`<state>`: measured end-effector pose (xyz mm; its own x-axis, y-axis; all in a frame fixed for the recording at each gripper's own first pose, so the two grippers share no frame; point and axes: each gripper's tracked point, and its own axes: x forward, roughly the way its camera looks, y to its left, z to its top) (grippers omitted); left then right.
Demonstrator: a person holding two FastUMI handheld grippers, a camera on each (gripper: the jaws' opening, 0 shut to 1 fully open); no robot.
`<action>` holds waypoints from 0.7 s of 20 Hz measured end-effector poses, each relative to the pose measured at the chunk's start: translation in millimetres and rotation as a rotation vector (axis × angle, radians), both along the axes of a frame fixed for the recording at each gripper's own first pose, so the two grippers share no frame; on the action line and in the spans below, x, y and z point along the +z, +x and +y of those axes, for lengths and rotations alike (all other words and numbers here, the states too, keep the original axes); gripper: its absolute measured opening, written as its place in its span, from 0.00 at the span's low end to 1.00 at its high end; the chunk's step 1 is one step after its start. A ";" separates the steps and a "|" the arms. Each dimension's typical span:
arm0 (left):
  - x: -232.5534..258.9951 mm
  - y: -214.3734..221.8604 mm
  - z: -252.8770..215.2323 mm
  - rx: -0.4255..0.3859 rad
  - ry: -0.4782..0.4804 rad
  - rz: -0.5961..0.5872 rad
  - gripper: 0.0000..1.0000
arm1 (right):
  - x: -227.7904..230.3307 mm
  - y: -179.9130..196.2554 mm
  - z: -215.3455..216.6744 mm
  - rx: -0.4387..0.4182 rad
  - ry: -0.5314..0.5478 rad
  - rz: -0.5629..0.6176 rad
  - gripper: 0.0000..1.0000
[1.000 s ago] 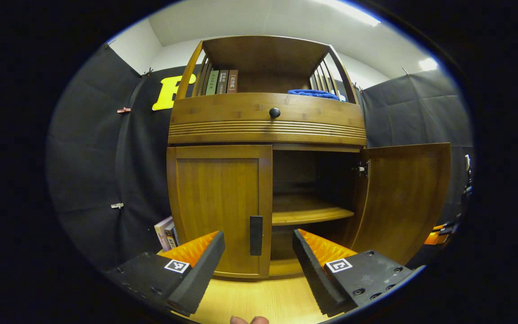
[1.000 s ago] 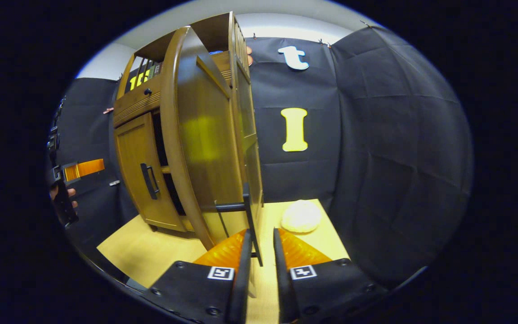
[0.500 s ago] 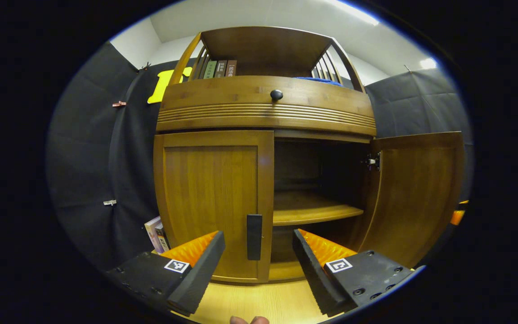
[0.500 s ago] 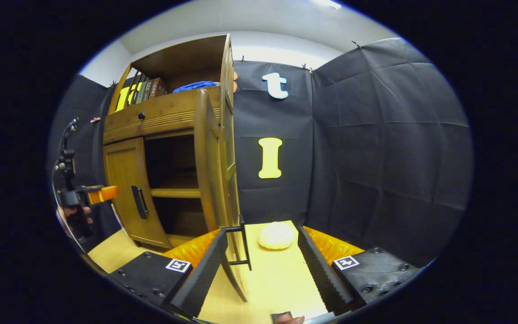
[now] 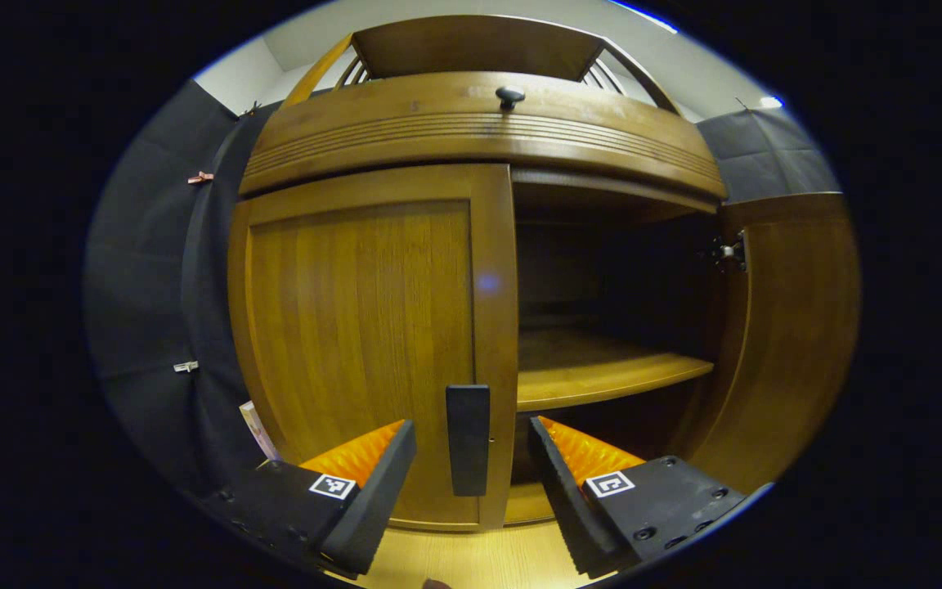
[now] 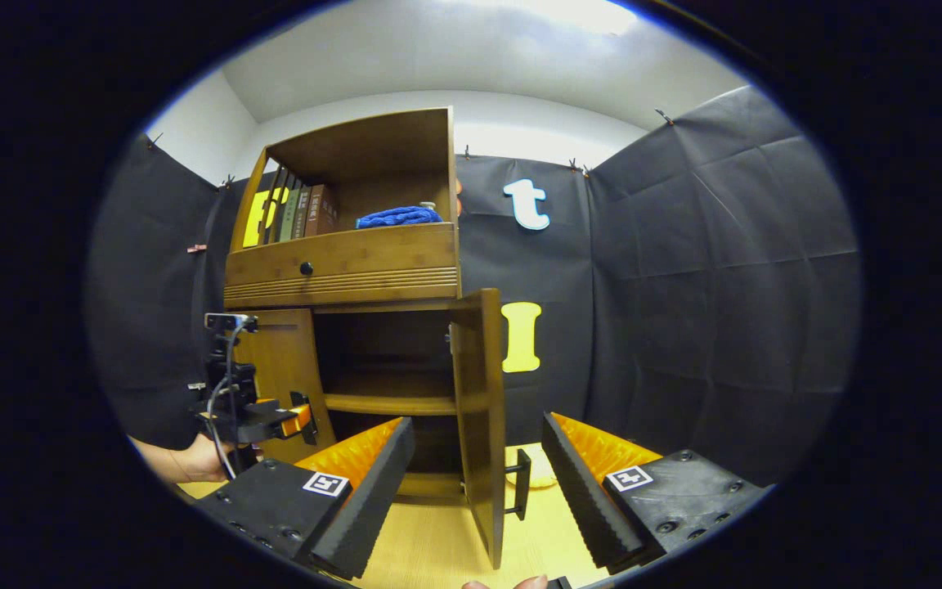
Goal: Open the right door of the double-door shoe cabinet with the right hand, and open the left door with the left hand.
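Cabinet (image 6: 340,266): brown wood, black knob (image 6: 306,268). Handle (image 5: 468,440): black. Cloth (image 6: 399,217): blue. Floor (image 6: 430,548): pale wood grain.

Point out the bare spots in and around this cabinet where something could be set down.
Free: the wooden inner shelf behind the open right door, and the light wood floor in front of it. Crowded: the top shelf, with upright books and a blue cloth; the left gripper straddles the closed left door's black handle.
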<state>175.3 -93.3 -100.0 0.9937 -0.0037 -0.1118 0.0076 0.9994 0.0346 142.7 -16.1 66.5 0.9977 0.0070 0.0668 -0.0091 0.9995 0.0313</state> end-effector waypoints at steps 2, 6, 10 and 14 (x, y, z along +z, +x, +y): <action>-10.2 15.3 2.5 0.011 0.005 0.021 0.82 | -8.3 1.7 18.3 0.034 0.011 0.022 0.98; -31.8 32.6 8.1 0.028 -0.001 0.069 0.69 | -8.1 5.5 45.5 0.070 -0.019 0.015 0.98; -35.6 36.2 -0.3 0.009 0.001 0.077 0.39 | -5.5 0.8 62.0 0.107 -0.069 -0.003 0.94; -40.1 31.7 0.2 0.005 -0.009 0.109 0.35 | -12.6 7.8 62.1 0.095 -0.082 0.021 0.98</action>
